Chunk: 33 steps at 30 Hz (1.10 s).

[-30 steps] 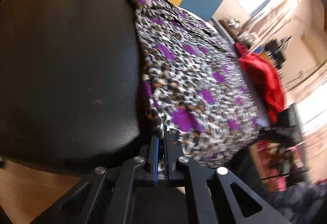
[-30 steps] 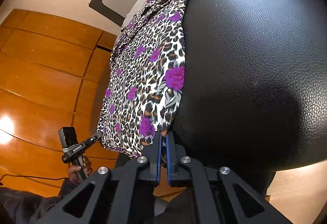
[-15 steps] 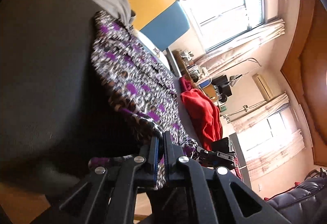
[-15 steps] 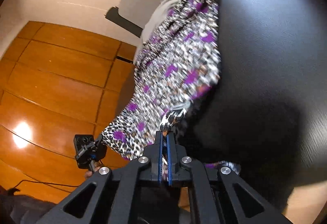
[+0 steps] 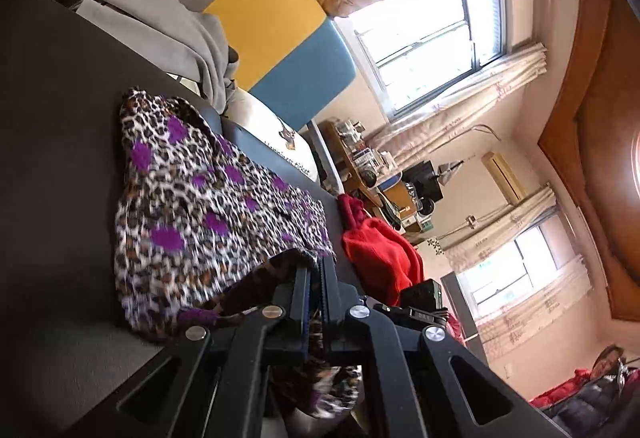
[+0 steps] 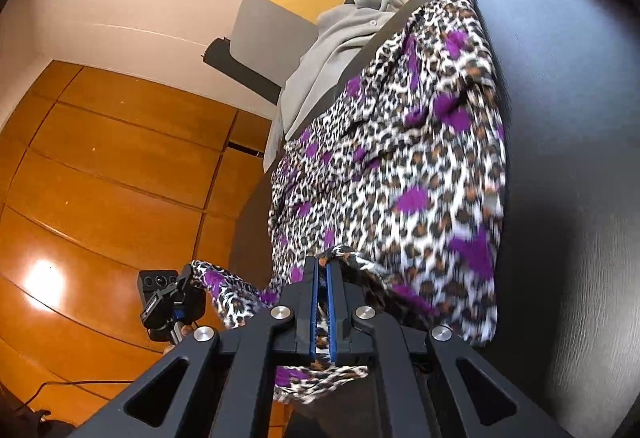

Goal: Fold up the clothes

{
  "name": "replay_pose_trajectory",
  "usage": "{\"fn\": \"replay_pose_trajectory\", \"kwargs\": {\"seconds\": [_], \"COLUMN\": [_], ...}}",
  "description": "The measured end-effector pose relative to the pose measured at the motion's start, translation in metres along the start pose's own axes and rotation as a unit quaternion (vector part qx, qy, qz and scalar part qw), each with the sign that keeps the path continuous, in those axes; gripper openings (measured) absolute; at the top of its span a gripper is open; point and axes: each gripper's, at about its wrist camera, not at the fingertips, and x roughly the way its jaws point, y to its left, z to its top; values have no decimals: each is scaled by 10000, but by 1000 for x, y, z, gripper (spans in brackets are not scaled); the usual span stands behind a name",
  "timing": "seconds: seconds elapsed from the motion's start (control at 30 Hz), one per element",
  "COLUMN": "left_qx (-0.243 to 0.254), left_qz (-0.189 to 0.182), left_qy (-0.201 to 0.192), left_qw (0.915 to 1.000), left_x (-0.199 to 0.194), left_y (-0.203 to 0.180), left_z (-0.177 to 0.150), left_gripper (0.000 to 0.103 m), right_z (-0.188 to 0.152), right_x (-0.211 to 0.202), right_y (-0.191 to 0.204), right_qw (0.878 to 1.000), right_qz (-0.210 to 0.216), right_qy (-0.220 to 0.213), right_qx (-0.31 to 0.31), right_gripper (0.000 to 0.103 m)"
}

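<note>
A black leather worktop [image 6: 568,126] fills the right side of the right wrist frame. Across its middle lies the leopard-print garment [image 6: 404,174] with purple flowers, its near edge lifted. A grey garment [image 5: 176,30] sits upper left in the left wrist frame, a red one [image 5: 376,254] right of centre. The left gripper [image 5: 315,270] and the right gripper [image 6: 322,266] both have their fingers pinched onto the leopard fabric's edge.

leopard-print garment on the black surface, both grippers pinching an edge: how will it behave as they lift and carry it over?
Likely floppy: the leopard-print garment sags and bunches between the right hand-held gripper and left hand-held gripper. Probably light: thin pinched edges carry it. It may drag rather than slide freely across the black surface, since most of it lies flat there.
</note>
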Motion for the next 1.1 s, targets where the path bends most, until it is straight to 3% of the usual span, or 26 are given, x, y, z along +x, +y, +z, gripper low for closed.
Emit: {"fn": "replay_pose_trajectory", "kwargs": {"seconds": [0.47,0.63,0.7,0.73,0.77,0.8,0.83,0.97,1.03,1.1], "left_qx": [-77,-448,-710,-835,-952,-1069,-1142,-874,-565,-132], "left_qz": [346,693,1020,1152,1223,1294,1336,1347,1325,1435], "left_qy": [-172,-209,-136,-132,-155,-178,-253,-879,-811,-451], "left_qw": [9992,9964,9922,9897,9878,9856,9841,9831,9862,9885], "left_x": [58,91,104,107,108,108,106,71,63,65], "left_y": [46,79,99,106,113,120,123,106,93,79], "left_z": [93,119,124,124,122,120,117,92,76,51], "left_gripper": [3,3,7,12,15,15,15,15,15,15], "right_z": [98,136,145,148,150,150,148,132,121,108], "right_x": [11,28,36,40,43,43,40,21,10,5], "right_y": [-23,-37,-47,-52,-58,-62,-63,-53,-45,-39], "right_qw": [9990,9981,9974,9969,9964,9960,9966,9983,9989,9996], "right_qz": [-433,-567,-602,-615,-625,-592,-512,-237,-167,-166], "right_qy": [-139,-93,-32,7,42,14,-61,-284,-349,-225], "right_qx": [52,239,393,486,579,663,650,445,255,91], "right_gripper": [4,4,10,13,25,46,49,50,51,52]}}
